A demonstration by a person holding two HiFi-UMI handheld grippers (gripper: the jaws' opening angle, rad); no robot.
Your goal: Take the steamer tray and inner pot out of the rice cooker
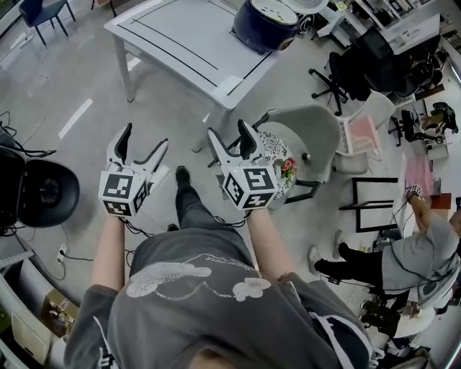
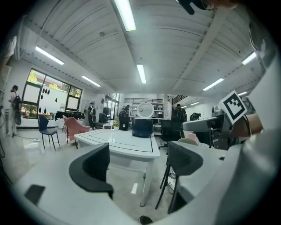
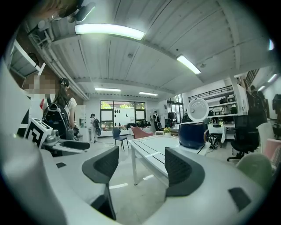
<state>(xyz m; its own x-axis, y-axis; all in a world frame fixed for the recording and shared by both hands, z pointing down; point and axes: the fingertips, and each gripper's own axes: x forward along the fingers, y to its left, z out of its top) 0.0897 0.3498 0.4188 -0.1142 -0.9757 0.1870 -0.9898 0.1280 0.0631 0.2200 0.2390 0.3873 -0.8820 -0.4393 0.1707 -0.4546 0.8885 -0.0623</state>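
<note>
A dark blue rice cooker (image 1: pixel 265 26) stands at the far right end of the white table (image 1: pixel 180 43), its white lid (image 1: pixel 310 6) raised. In the left gripper view the cooker (image 2: pixel 142 127) is far ahead, and in the right gripper view the cooker (image 3: pixel 193 134) appears to the right. Its inside is hidden, so no tray or pot shows. My left gripper (image 1: pixel 144 140) and right gripper (image 1: pixel 229 131) hover side by side, well short of the table. Both are open and empty, as the left gripper (image 2: pixel 138 160) and right gripper (image 3: pixel 141 165) show in their own views.
A grey chair (image 1: pixel 310 133) and a stool with a patterned seat (image 1: pixel 277 155) stand between me and the table's near right corner. A black round chair (image 1: pixel 43 191) is at my left. A black office chair (image 1: pixel 353 65) and a person (image 1: pixel 403 259) are at the right.
</note>
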